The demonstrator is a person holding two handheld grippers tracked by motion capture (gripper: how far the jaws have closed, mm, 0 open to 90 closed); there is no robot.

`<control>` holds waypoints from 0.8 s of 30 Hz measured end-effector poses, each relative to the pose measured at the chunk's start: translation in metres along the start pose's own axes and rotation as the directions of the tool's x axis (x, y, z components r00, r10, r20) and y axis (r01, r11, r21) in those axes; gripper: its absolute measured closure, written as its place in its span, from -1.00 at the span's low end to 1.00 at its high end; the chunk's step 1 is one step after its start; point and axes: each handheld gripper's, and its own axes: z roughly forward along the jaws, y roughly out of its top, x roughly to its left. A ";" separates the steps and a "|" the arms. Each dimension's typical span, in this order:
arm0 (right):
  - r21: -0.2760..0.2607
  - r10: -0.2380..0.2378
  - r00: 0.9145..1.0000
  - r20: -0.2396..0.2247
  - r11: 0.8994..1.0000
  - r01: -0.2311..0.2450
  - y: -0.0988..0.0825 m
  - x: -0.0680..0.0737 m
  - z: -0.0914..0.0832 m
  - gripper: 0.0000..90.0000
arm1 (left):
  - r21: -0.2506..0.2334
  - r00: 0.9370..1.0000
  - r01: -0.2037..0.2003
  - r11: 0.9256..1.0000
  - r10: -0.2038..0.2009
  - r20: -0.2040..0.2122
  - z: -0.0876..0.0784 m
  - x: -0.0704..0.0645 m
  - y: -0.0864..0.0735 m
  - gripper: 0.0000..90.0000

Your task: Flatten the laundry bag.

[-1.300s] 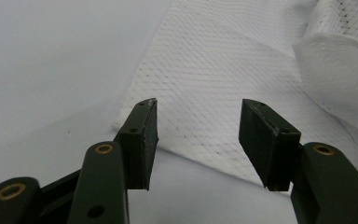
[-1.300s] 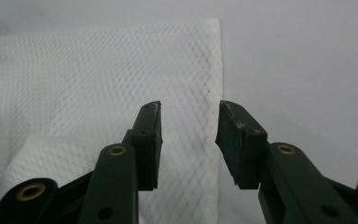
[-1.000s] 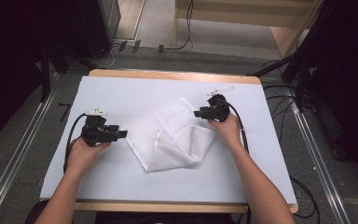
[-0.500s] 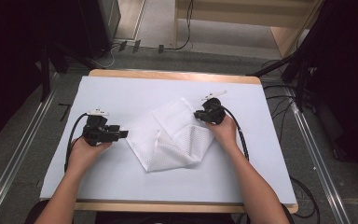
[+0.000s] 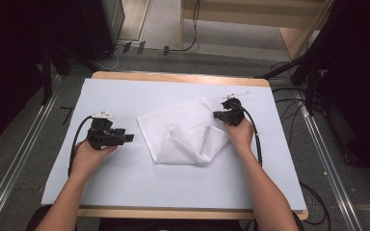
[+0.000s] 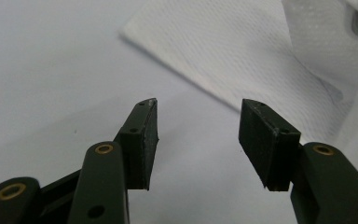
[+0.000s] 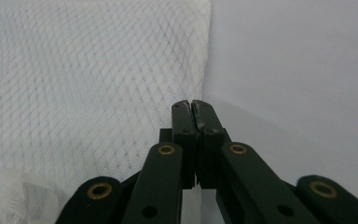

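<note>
While right tongs (image 7: 192, 106) pinched shut at cloth (image 5: 185, 130) edge, grip unclear; left tongs (image 6: 198, 122) open, empty.

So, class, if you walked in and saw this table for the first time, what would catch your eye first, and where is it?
A rumpled white mesh cloth lies in the middle of the pale table, partly folded over itself. The right gripper sits at the cloth's right edge with its jaws just closed together; whether they pinch the fabric cannot be told. The left gripper rests to the cloth's left, jaws apart and empty.
</note>
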 end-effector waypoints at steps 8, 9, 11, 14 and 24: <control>-0.019 0.079 0.995 0.059 0.997 -0.078 -0.012 -0.024 -0.014 1.00 | 0.013 1.000 -0.021 1.000 0.021 0.020 0.009 -0.005 0.008 0.07; -0.021 0.082 0.995 0.061 0.996 -0.081 -0.014 -0.024 -0.015 1.00 | 0.018 0.999 -0.032 0.999 0.031 0.025 0.012 -0.006 0.010 0.07; -0.027 0.088 0.994 0.061 0.996 -0.087 -0.017 -0.025 -0.017 0.97 | 0.021 0.999 -0.039 0.999 0.038 0.031 0.017 -0.010 0.013 0.07; -0.035 0.087 0.995 0.050 0.996 -0.085 -0.019 -0.023 -0.022 0.78 | 0.030 0.997 -0.061 0.998 0.060 0.042 0.025 -0.015 0.019 0.07; -0.048 0.064 0.997 0.040 0.997 -0.062 -0.030 -0.019 -0.039 0.70 | 0.061 0.991 -0.119 0.991 0.116 0.063 0.058 -0.031 0.036 0.08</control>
